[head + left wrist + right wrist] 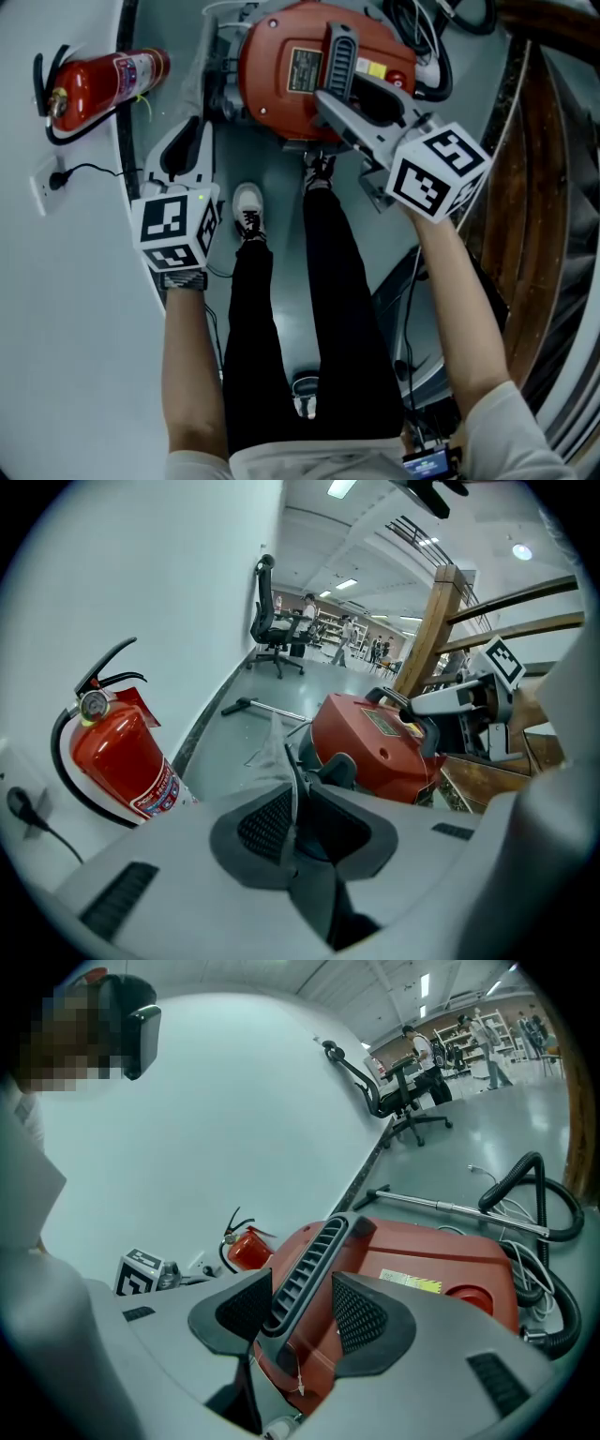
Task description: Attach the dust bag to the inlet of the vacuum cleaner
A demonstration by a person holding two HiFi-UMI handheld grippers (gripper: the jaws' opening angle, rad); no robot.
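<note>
Bare forearms reach forward and down from the person's sides, black-trousered legs (281, 319) standing between them on the grey floor. The left arm runs nearly straight ahead. The right arm angles inward across the body toward the vacuum cleaner (281, 70).

The dust bag (272, 747) shows only as a thin, translucent sheet. It is pinched between the pads of the left gripper (292, 789), whose jaws are drawn tight together on it, and it rises above them just left of the red vacuum body. That gripper is held low near the wall, level, with its marker cube toward the person.

The right gripper (305, 1307) comes in from the other side, tilted down onto the top of the machine. Its jaws are narrowed around the black ribbed carry handle (309, 1260), which fills the gap between the pads.

A black hose (534, 1185) loops on the floor at the vacuum's far side, with a metal wand (459, 1206) lying behind it. A red fire extinguisher (98, 89) stands against the wall to the left, near a wall socket (45, 186). An office chair (412, 1101) stands well beyond.
</note>
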